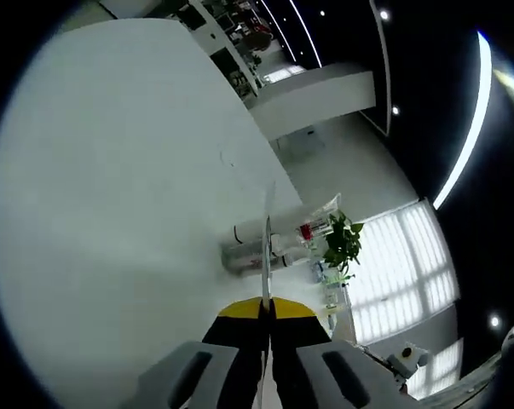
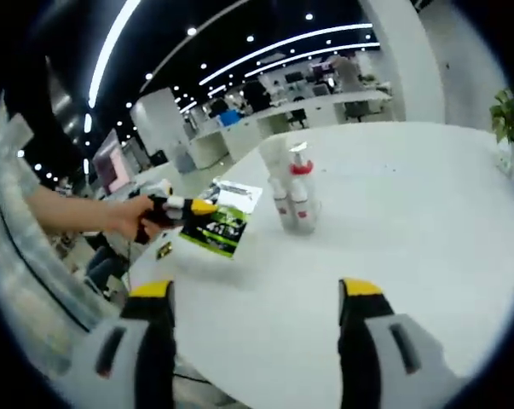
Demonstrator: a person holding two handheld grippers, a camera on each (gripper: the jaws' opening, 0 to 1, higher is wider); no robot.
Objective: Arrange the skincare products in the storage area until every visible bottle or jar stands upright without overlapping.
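One green packet (image 2: 222,220) in left claw (image 2: 204,207).

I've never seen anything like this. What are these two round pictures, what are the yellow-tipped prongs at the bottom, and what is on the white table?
No robot here: a person holds a two-jaw gripper in each hand, and a fisheye camera on each gripper looks forward along its jaws.

The left gripper view looks along the left gripper. Its yellow-tipped jaws are pressed together on a thin flat packet, seen edge-on. Beyond lies the white table, a cluster of bottles and a green plant.

The right gripper view looks along the right gripper, jaws wide apart and holding nothing. It shows the same bottles, standing close together on the table; one has a red collar. At left the person's hand holds the left gripper, which grips the green and white packet at the table's edge.
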